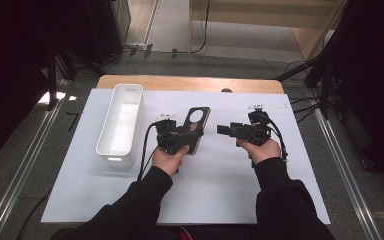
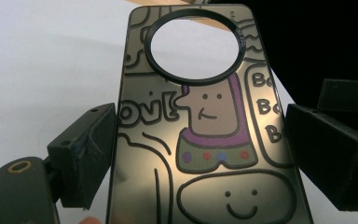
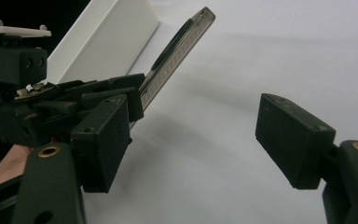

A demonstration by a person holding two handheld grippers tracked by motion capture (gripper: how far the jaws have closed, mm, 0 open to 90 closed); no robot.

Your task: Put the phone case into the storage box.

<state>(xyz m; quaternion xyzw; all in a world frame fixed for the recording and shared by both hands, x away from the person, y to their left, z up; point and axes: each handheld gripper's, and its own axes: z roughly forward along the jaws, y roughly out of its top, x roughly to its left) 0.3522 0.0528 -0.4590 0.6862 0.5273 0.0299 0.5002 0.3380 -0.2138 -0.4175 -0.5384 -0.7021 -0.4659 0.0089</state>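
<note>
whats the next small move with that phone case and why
Probably carry the phone case left toward the white bin. The left claw has it clamped by its edges and tilted up off the white mat, the bin sits open beside it, and the right claw is open with nothing between its jaws.

Grey floor [image 1: 25, 150], wooden furniture [image 1: 280, 20] beyond table [image 1: 190, 82].

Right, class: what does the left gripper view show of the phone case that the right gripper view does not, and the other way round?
Left gripper view: the phone case's printed face, with cartoon figures and its round hole. Right gripper view: the case edge-on and tilted, the white bin behind it, and the right gripper's open jaws. Both: the left gripper clamping the case over the white sheet.
</note>
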